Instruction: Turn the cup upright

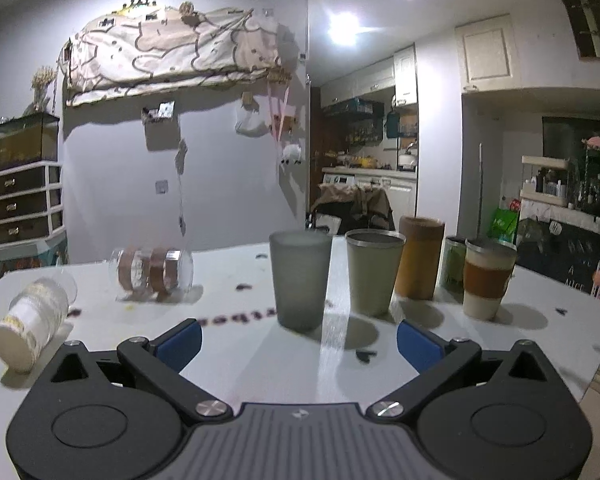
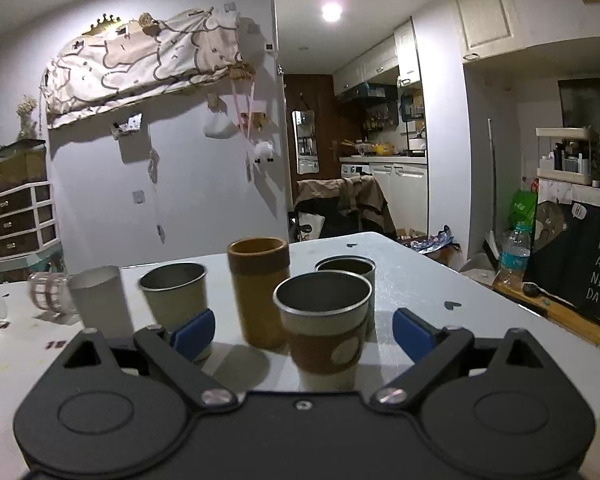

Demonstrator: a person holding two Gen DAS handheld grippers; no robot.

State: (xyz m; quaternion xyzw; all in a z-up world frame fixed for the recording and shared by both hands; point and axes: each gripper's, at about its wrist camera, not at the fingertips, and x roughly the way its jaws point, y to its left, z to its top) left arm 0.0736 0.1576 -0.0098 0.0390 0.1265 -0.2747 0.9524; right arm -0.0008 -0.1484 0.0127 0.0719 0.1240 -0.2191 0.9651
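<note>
Two cups lie on their sides on the white table [image 1: 240, 360]: a clear glass with brown bands [image 1: 152, 274] at the far left, and a white cup with a yellow pattern [image 1: 30, 326] at the near left. My left gripper [image 1: 298, 344] is open and empty, just in front of an upright frosted grey cup [image 1: 300, 280]. My right gripper [image 2: 304, 330] is open, its blue pads either side of an upright steel cup with a brown sleeve [image 2: 324, 328], apart from it. The banded glass also shows in the right wrist view [image 2: 50, 292].
Upright cups stand in a row: a steel cup [image 1: 374, 272], a tall brown cup [image 1: 418, 256], a green-tinted cup [image 1: 454, 264] and a brown-sleeved cup [image 1: 488, 278]. The table's right edge [image 2: 500, 300] drops to a floor with a water bottle [image 2: 514, 254].
</note>
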